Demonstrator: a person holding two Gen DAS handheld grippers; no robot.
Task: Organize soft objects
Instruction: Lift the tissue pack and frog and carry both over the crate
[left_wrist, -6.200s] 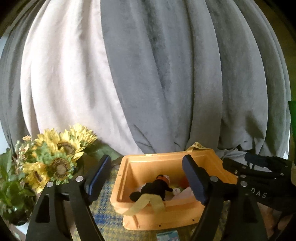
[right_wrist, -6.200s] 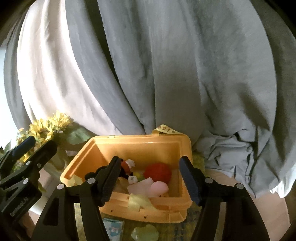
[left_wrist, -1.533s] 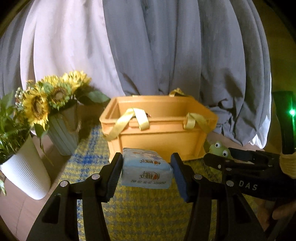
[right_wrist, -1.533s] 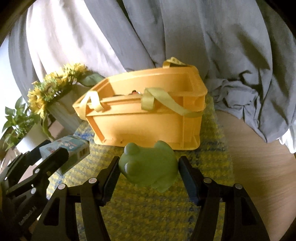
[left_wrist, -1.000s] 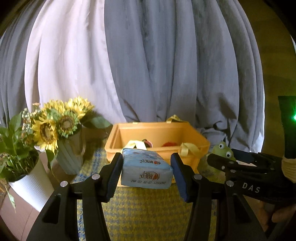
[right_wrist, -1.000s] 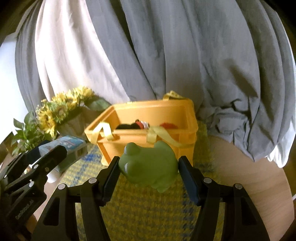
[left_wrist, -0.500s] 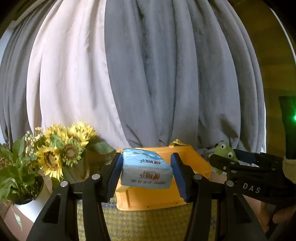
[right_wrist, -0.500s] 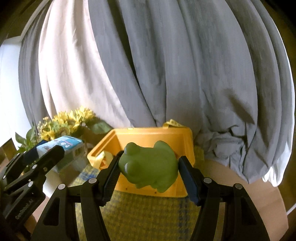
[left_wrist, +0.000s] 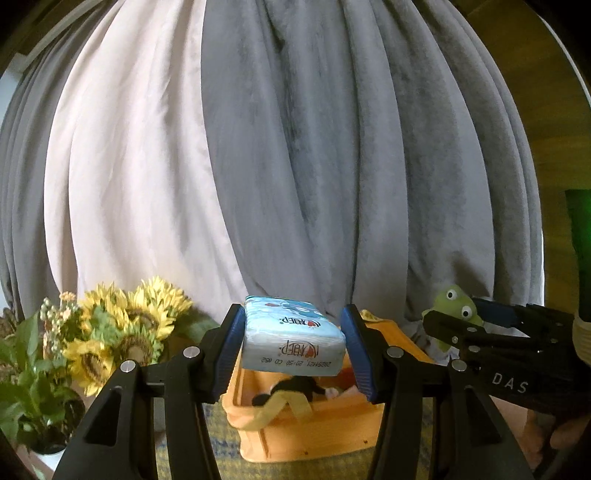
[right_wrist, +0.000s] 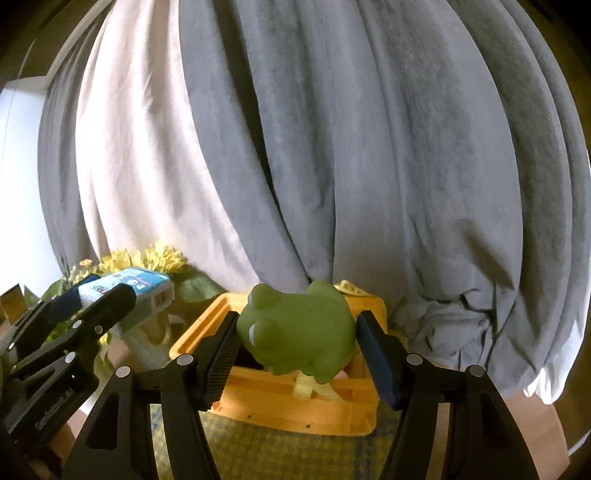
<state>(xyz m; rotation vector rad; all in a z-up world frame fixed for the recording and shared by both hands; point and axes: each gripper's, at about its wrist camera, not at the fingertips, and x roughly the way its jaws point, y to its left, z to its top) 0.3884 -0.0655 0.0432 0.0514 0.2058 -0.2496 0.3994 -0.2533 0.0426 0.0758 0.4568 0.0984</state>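
both grippers have risen over the orange plastic crate (left_wrist: 306, 428) — left gripper (left_wrist: 293, 341) clamping a soft blue-white tissue pack (left_wrist: 291, 339) by its sides, right gripper (right_wrist: 297, 339) squeezing a squashy green rubber frog (right_wrist: 295, 332) — both light, yielding.

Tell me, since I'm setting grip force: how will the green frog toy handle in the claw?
The frog toy looks rounded and smooth between the right claw pads, so probably squashy and slightly slippery. It's likely light, held clear above the orange bin.

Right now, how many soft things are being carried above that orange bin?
2: a tissue pack in the left gripper, a green frog toy in the right gripper. More lie in the bin, partly hidden.
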